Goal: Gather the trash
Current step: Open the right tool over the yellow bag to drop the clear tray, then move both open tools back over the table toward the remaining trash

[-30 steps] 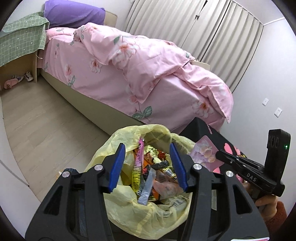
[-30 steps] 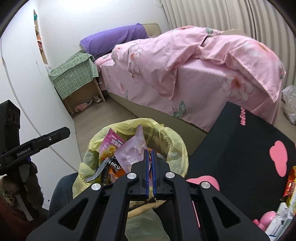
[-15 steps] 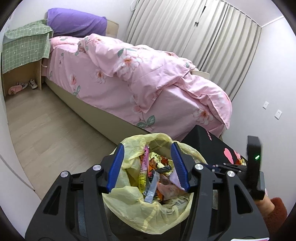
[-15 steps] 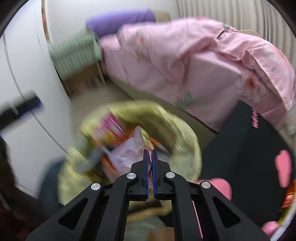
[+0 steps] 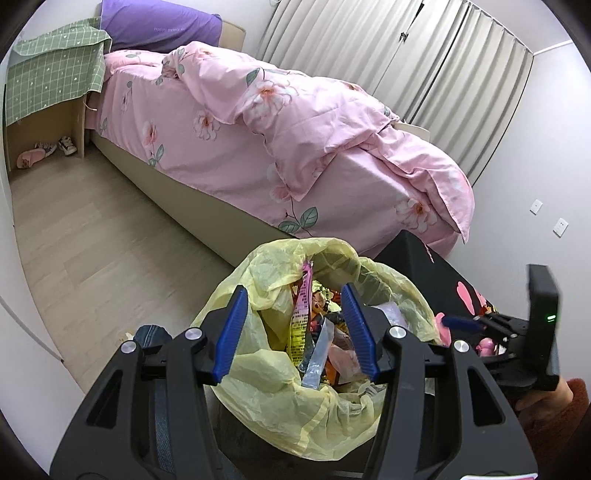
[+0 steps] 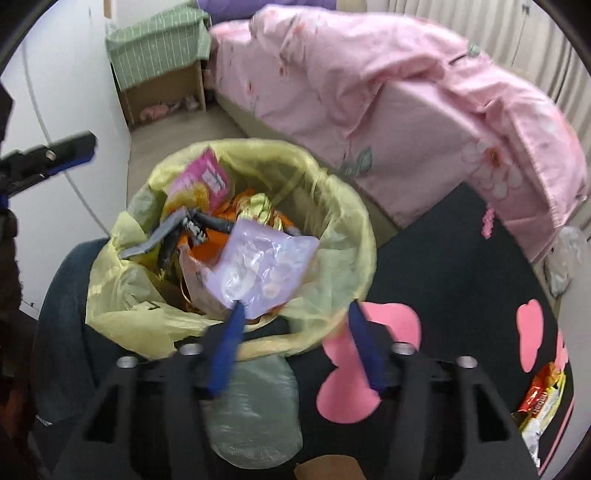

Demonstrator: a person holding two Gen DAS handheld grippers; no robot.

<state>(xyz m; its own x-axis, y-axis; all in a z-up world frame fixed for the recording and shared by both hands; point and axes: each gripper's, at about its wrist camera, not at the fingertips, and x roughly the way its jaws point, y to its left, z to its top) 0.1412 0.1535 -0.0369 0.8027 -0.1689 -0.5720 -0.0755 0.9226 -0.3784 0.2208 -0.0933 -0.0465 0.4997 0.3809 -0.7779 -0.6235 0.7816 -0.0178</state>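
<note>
Nearest to us, our right gripper (image 6: 293,314) hangs over the near rim of the yellow trash bag (image 6: 332,206) with its blue fingers (image 6: 225,350) spread wide and nothing between them; a pale lilac wrapper (image 6: 262,266) lies on top of the heap just past the left fingertip, and we cannot tell whether it touches that tip. Our left gripper (image 5: 293,321) is likewise released, its fingers parted above the bag's (image 5: 266,398) opening without gripping anything. The bag is stuffed with wrappers: a pink packet (image 6: 207,177) stands against the far side, a grey one (image 6: 162,236) slants at the left, and orange and gold foil (image 6: 258,210) sits in the middle. Just right of the bag lies a black mat (image 6: 443,266) with pink shapes, and an orange-red snack wrapper (image 6: 541,398) rests at its right edge. Beyond stands the bed with its pink floral duvet (image 5: 295,122), then a green checked cloth (image 5: 51,81) over a bedside unit, a purple pillow (image 5: 162,26), and pale curtains (image 5: 424,55) at the back.
</note>
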